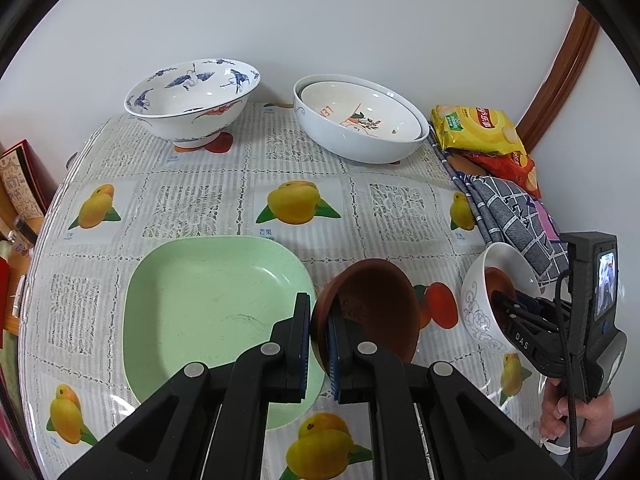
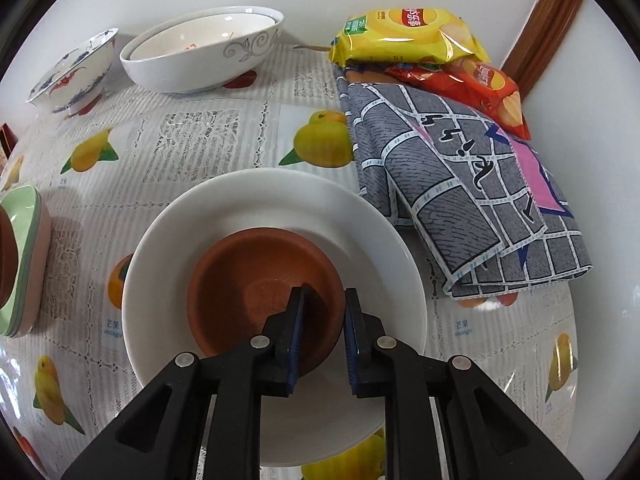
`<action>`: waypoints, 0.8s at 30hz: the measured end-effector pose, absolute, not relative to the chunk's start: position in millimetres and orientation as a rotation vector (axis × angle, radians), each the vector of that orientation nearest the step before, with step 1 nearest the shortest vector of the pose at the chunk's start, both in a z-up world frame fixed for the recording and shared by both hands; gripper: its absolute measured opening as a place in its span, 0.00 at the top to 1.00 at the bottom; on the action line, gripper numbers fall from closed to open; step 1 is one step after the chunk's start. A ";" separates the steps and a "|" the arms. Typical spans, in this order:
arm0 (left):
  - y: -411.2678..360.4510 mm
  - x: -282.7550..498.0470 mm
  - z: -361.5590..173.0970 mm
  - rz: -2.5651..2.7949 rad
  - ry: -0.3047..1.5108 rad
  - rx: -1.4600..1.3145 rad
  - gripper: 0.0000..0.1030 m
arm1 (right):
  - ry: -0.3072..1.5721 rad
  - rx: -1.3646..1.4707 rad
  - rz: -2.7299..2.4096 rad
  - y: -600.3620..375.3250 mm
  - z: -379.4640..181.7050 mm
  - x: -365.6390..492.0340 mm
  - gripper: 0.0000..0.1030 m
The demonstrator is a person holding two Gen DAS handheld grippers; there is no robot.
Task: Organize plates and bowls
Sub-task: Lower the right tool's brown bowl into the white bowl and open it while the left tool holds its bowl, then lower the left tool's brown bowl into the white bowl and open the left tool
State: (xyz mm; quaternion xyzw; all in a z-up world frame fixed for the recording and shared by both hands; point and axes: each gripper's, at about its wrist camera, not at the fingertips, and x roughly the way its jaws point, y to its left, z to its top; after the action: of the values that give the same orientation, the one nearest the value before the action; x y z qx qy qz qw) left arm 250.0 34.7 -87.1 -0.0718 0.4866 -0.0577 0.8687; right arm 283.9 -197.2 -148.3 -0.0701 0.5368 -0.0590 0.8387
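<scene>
In the left wrist view my left gripper (image 1: pixel 321 320) is shut on the rim of a brown clay bowl (image 1: pixel 372 304), which hangs tilted at the right edge of a green square plate (image 1: pixel 208 300). A second brown clay bowl (image 2: pixel 256 292) sits inside a white bowl (image 2: pixel 276 200). My right gripper (image 2: pixel 324 312) reaches down into it with one finger inside the clay bowl's rim and one outside. Its pads stand slightly off the rim, so it is open. The left wrist view shows the same right gripper (image 1: pixel 500 300) in the white bowl (image 1: pixel 476 308), held by a person's hand (image 1: pixel 572 412).
At the back stand a blue crane-pattern bowl (image 1: pixel 192 100) and two nested white bowls (image 1: pixel 360 124). Yellow (image 2: pixel 404 32) and red (image 2: pixel 472 84) chip bags and a folded grey cloth (image 2: pixel 460 184) lie along the right side. The wall is close behind, and the fruit-print tablecloth (image 1: pixel 296 204) covers the table.
</scene>
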 end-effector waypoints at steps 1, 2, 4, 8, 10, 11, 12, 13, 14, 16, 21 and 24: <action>34.3 249.2 -86.8 -0.121 1.019 -0.148 0.92 | 1.137 -0.145 -0.120 -197.2 -148.5 283.8 0.81; 33.8 248.2 -86.4 -0.122 1.019 -0.145 0.92 | 1.137 -0.143 -0.117 -197.3 -147.7 283.0 0.80; 32.6 246.8 -85.0 -0.122 1.017 -0.140 0.92 | 1.133 -0.141 -0.114 -196.7 -145.2 281.4 0.79; 28.1 241.9 -78.4 -0.127 1.006 -0.136 0.92 | 1.094 -0.104 -0.092 -200.6 -129.7 273.4 0.77; 23.1 238.8 -73.9 -0.135 1.000 -0.132 0.92 | 1.063 -0.071 -0.067 -205.4 -116.5 265.3 0.76; 20.3 237.2 -71.7 -0.140 0.996 -0.131 0.92 | 1.051 -0.062 -0.061 -207.2 -112.0 262.5 0.76; 17.1 235.6 -69.6 -0.145 0.993 -0.130 0.92 | 1.033 -0.050 -0.057 -210.6 -104.6 257.8 0.72; 11.9 233.5 -66.6 -0.153 0.991 -0.126 0.92 | 1.016 -0.042 -0.056 -213.4 -98.4 253.8 0.70; 8.3 232.2 -64.9 -0.158 0.990 -0.122 0.92 | 0.997 -0.036 -0.058 -216.9 -92.0 248.9 0.69; -1.8 228.6 -60.1 -0.174 0.983 -0.110 0.92 | 0.961 -0.022 -0.069 -226.3 -78.2 237.3 0.67; -32.3 220.4 -50.2 -0.218 0.967 -0.091 0.92 | 0.907 0.012 -0.082 -251.1 -60.0 214.8 0.62; -46.9 217.4 -48.7 -0.236 0.967 -0.088 0.92 | 0.889 0.007 -0.116 -266.8 -54.4 204.6 0.61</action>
State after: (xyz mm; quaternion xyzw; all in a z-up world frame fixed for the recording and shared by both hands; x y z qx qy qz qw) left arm 217.4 -46.9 -48.7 -0.0424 0.4638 -0.1130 0.8777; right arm 204.6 -266.8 -54.4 0.0033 0.4298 -0.0560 0.9012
